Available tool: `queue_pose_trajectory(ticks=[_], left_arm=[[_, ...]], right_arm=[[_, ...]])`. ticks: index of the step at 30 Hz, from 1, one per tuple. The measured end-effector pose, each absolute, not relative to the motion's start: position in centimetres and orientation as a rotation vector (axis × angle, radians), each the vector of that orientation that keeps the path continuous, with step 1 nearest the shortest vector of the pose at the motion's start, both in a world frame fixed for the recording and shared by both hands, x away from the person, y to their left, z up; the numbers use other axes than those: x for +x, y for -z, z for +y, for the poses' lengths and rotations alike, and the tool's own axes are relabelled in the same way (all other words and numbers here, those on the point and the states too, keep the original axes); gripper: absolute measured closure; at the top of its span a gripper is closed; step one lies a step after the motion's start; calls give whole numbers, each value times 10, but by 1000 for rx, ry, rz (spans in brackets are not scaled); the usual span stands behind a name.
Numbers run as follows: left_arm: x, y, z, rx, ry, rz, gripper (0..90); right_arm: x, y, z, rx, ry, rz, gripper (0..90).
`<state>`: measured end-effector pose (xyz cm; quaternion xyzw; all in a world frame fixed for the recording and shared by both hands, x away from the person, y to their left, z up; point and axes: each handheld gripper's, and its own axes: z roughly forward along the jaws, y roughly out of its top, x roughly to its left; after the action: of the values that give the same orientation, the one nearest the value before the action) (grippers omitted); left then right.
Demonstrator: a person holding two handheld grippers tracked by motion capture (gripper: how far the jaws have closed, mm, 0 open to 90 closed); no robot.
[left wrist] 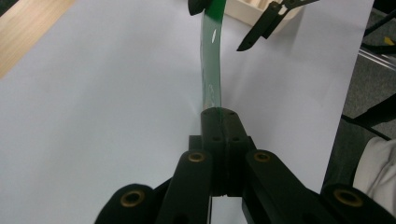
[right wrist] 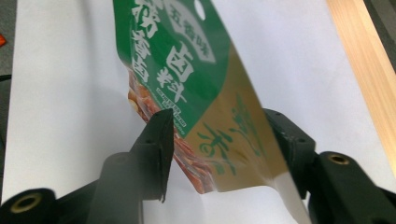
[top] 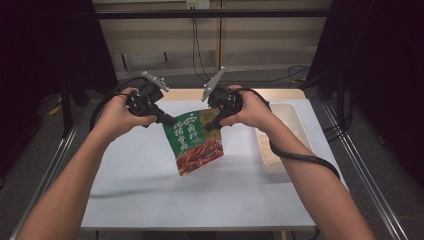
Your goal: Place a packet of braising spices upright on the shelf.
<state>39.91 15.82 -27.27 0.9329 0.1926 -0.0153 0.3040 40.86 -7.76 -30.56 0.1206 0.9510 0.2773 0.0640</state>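
The snack bag point(top: 195, 142) is already up off the white table point(top: 150, 195), so the picking-up part looks done. What seems to be left is getting a second hold on it and then moving it somewhere, maybe to the pale tray point(top: 295, 125) off to the right (that is only my guess).

The left gripper point(top: 170, 120) has its jaws squeezed tight together on the bag's top left corner. In the left gripper view the bag point(left wrist: 211, 60) shows edge-on, a thin green strip running straight out from between the closed black tips point(left wrist: 222, 116). So this claw is carrying the bag, and the bag hangs down and away from it, tilted, with its bottom corner lowest.

The right gripper point(top: 212, 124) is at the bag's top right corner. Its jaws are about half open. In the right gripper view the bag point(right wrist: 196, 93) sits right between the two jaws, with one jaw on the printed front and the other behind it. The front jaw tip is just beside the green part, and I cannot tell for sure if it touches. The pads do not look like they are pressing yet, so this claw has no hold (it is very near to one).

The bag is in the air between the two claws, above the middle of the table.
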Motion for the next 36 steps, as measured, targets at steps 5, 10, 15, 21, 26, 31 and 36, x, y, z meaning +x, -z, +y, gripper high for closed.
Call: queue_pose_trajectory(ticks=[5,10,15,21,26,31,36], left_arm=[[397,273,156,2451,48,517,900],[397,272,155,2448,36,485,900],[397,272,156,2442,37,484,900],[398,275,160,2421,39,488,900],[397,280,167,2420,36,481,819],[394,290,174,2399,-26,505,494],[393,306,184,2391,-47,537,323]], right_arm=[[411,306,-72,381,-821,2909,511],[415,310,-61,356,-779,2950,537],[415,315,-51,339,-738,2974,562],[419,317,-42,311,-685,2990,695],[420,316,-41,292,-628,3032,879],[421,313,-42,301,-600,3066,900],[422,310,-47,403,-569,3076,900]])
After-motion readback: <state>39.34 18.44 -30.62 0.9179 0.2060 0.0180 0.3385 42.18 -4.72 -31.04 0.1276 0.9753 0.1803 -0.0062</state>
